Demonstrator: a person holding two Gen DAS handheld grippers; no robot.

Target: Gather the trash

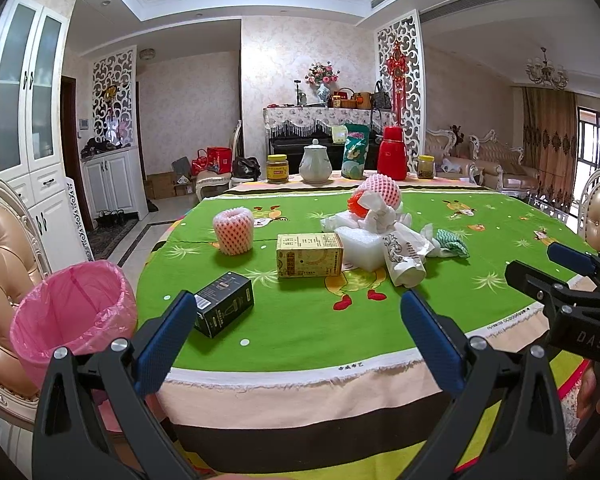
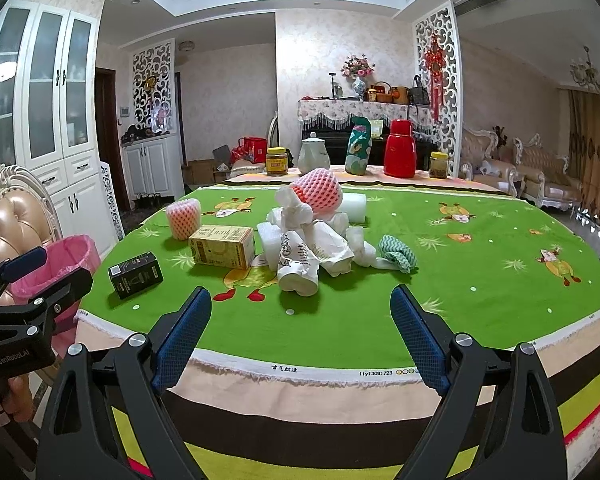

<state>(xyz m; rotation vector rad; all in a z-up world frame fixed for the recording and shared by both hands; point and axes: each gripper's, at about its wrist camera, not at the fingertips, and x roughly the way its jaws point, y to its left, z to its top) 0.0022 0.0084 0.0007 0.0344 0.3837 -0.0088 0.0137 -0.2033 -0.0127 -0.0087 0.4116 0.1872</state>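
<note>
Trash lies on the green tablecloth [image 1: 300, 320]: a black box [image 1: 223, 309] [image 2: 136, 274], a yellow box [image 1: 309, 255] [image 2: 222, 246], a pink foam fruit net [image 1: 233, 230] [image 2: 183, 218], and a heap of white paper cups, tissues and foam [image 1: 384, 232] [image 2: 312, 236]. A bin with a pink liner [image 1: 74, 312] [image 2: 62, 260] stands at the table's left edge. My left gripper [image 1: 296, 332] is open near the front edge, just right of the black box. My right gripper [image 2: 300, 324] is open, short of the paper heap. Each gripper holds nothing.
At the table's far side stand two jars [image 1: 277, 168], a white teapot [image 1: 315, 162], a green bag [image 1: 355, 152] and a red thermos [image 1: 393, 154]. Padded chairs [image 1: 4, 264] flank the table. A green-striped cloth [image 2: 396, 254] lies right of the heap.
</note>
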